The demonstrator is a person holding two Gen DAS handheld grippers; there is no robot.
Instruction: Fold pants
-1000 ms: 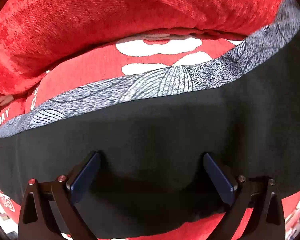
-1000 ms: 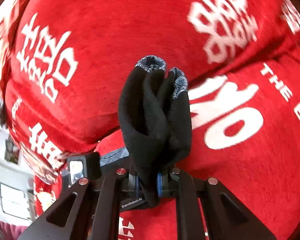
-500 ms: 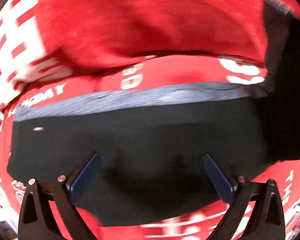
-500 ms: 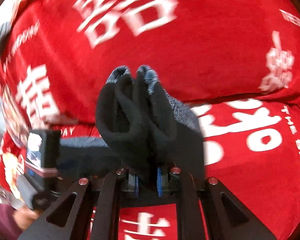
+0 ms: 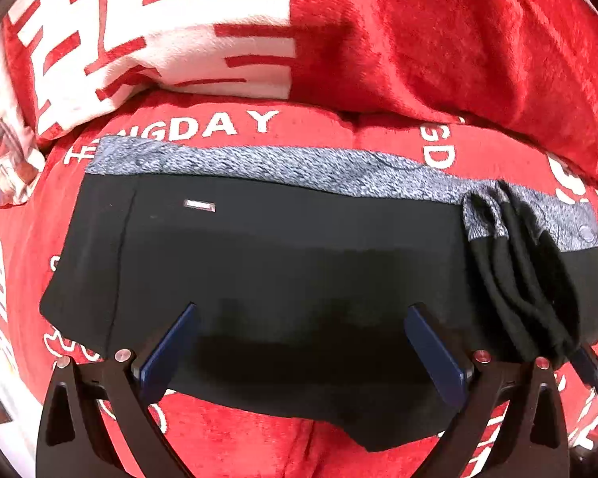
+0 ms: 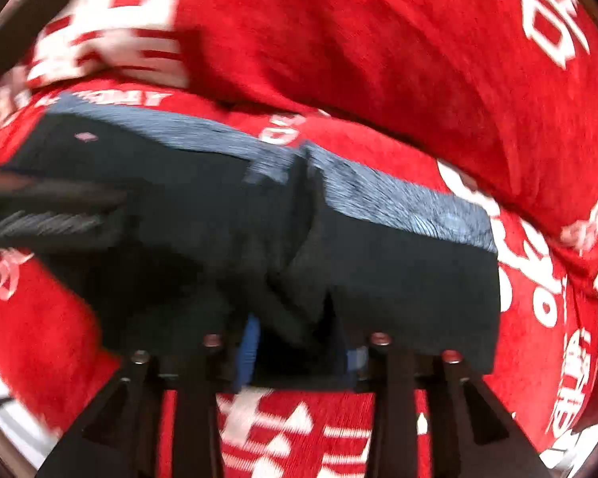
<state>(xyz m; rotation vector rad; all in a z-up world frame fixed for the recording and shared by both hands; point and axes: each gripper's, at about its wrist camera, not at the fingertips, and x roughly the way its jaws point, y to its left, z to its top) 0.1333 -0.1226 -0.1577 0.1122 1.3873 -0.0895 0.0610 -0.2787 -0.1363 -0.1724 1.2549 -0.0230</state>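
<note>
My right fingers are opening, with the bunched black fold of the pants between them at the pants' right end. My left fingers stand wide apart, holding nothing, over the middle of the near edge. The pants lie flat across the red blanket, grey waistband along the far side.

The worry, as I judge it: cloth may cling to a pad as I pull away, dragging the fresh fold open or skewing it off the layer beneath (soft knit like this slides easily). The bunch at the right end already sits in ridges, not flat, so it could flop back.

Room: a raised red roll crowds just beyond the waistband. The near side and left end have open blanket; the right view is too blurred to judge its left edge.
</note>
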